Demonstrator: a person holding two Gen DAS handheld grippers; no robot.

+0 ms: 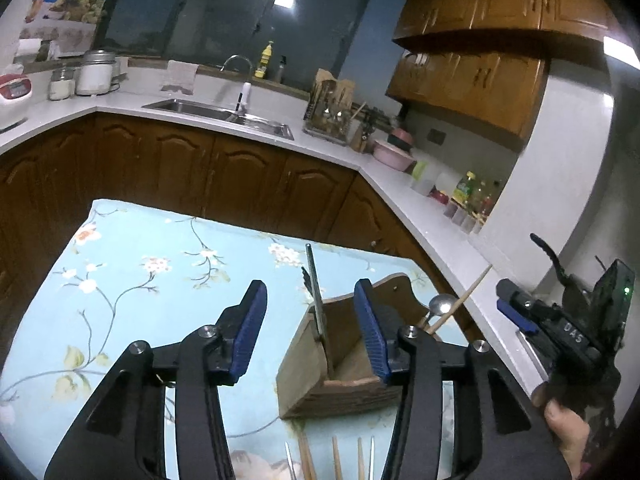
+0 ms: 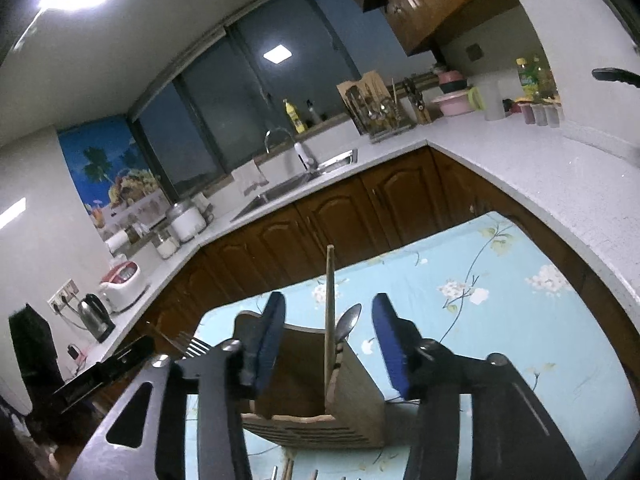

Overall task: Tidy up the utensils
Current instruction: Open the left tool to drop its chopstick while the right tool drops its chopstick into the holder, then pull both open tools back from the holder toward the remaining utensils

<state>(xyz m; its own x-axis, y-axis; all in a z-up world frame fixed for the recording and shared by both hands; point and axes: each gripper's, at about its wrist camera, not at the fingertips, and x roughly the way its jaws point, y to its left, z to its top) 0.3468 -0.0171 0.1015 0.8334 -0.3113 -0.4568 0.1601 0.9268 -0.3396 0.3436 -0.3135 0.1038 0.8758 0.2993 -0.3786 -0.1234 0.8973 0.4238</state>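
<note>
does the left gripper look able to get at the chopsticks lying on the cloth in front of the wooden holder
Probably yes. The left gripper is open and empty, and the loose chopsticks lie uncovered just below it, in front of the wooden holder. It would have to dip down and back.

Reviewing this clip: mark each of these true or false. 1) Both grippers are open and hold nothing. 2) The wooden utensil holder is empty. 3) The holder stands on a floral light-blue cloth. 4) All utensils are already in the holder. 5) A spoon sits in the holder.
1) True: the left gripper and the right gripper both have their blue-padded jaws apart, with nothing between them.
2) False: the brown wooden utensil holder contains a metal fork, a wooden chopstick and more.
3) True: it stands on the floral light-blue tablecloth.
4) False: loose chopsticks lie on the cloth in front of the holder.
5) True: a round metal spoon pokes out.
</note>
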